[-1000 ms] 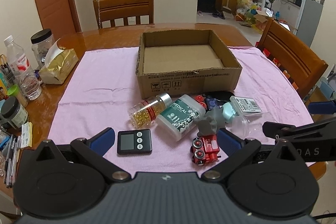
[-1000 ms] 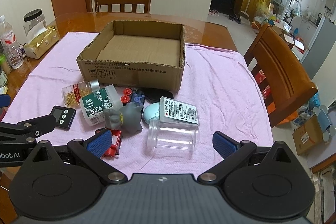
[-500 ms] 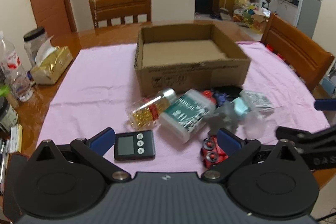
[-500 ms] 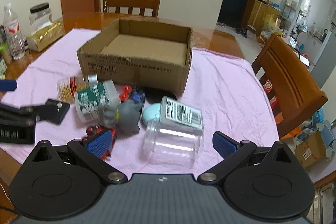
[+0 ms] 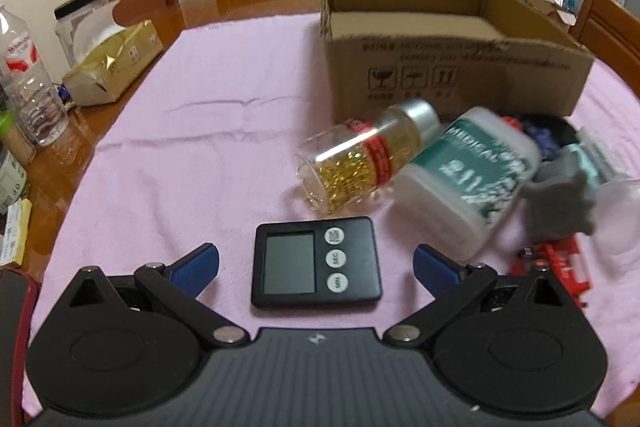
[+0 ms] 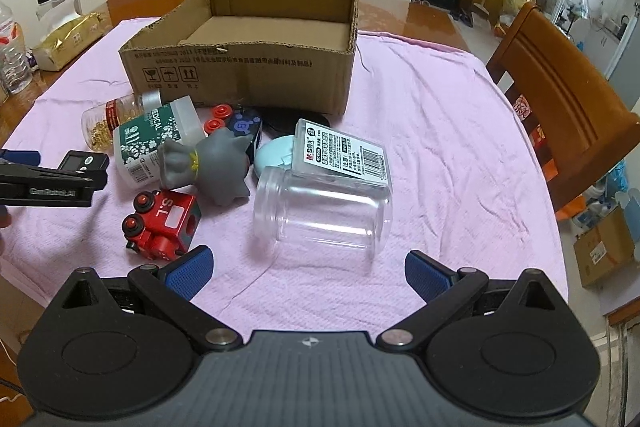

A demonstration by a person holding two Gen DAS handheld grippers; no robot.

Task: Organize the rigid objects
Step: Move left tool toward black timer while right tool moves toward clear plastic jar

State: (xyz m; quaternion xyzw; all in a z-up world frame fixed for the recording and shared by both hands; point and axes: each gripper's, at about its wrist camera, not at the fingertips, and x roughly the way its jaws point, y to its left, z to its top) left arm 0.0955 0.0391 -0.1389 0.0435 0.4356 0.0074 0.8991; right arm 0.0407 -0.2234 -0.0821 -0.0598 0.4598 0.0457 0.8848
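Pink cloth point(image 5: 200, 155), black timer point(image 5: 316, 263), 3 buttons

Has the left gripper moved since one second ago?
Yes. The left gripper has come forward and down toward the black timer, which now lies between its open fingers; the cardboard box looks larger and closer.

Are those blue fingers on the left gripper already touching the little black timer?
Apart. The left wrist view shows the left gripper open, with pink cloth visible between each blue finger and the black timer.
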